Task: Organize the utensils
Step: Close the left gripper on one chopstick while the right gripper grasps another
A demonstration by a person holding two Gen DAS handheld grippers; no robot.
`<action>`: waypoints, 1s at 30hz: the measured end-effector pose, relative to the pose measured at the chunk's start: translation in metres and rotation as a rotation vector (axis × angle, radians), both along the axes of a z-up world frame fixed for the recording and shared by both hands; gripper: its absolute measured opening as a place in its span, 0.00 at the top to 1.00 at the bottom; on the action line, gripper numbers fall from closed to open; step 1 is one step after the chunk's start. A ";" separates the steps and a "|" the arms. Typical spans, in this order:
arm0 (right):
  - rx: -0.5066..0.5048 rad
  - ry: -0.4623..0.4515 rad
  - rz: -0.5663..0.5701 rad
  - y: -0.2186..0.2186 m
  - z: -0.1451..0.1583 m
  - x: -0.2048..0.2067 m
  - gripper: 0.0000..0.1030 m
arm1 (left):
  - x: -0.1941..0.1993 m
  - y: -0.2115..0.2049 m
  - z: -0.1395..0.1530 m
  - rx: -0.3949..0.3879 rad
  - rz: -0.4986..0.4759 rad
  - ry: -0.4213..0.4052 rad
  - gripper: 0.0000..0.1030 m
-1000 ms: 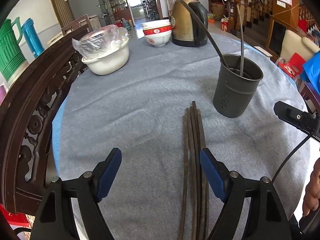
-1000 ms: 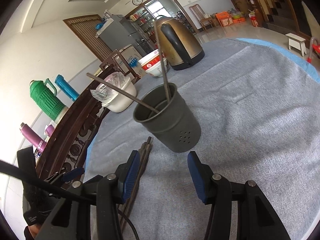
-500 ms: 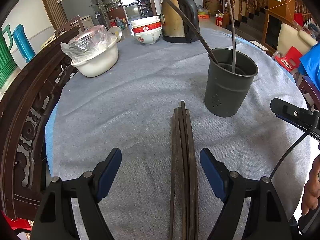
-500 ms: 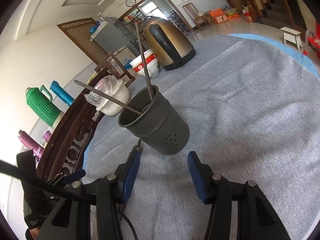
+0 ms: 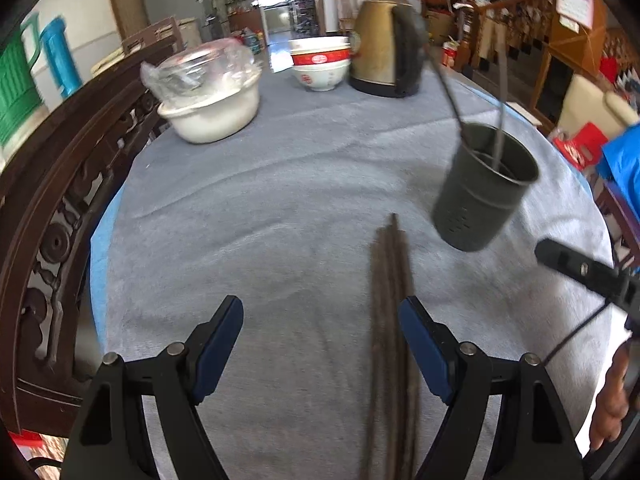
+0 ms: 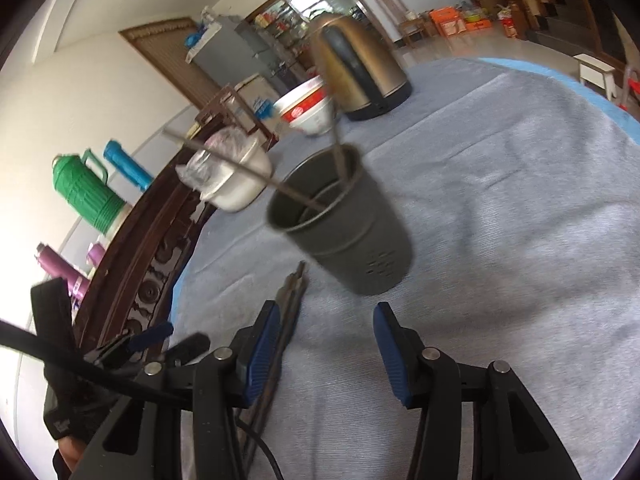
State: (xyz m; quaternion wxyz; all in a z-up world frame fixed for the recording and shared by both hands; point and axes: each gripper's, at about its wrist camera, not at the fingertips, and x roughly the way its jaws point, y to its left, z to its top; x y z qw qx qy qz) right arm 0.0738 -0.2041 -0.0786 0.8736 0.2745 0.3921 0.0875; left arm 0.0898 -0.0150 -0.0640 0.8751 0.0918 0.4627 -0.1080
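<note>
Left gripper [image 5: 320,344] spread beside chopsticks [image 5: 390,300], right gripper [image 6: 326,352] spread, just narrowing, empty: center, pinch one, drop in holder [image 5: 484,188].

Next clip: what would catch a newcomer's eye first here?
The bundle of dark chopsticks lying on the grey tablecloth, running toward the camera between the left gripper jaws. Just past their tips stands a dark holder with two chopsticks already leaning in it; a brass kettle sits at the far edge.
</note>
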 end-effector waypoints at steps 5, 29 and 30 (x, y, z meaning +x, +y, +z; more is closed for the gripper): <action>-0.071 0.052 0.083 0.044 -0.004 0.020 0.62 | 0.018 0.027 -0.004 -0.064 0.024 0.060 0.21; -0.150 0.313 0.095 0.061 -0.041 0.065 0.79 | 0.033 0.040 -0.028 -0.219 -0.096 0.240 0.22; -0.143 0.313 0.092 0.061 -0.040 0.067 0.79 | 0.035 0.035 -0.031 -0.223 -0.111 0.254 0.21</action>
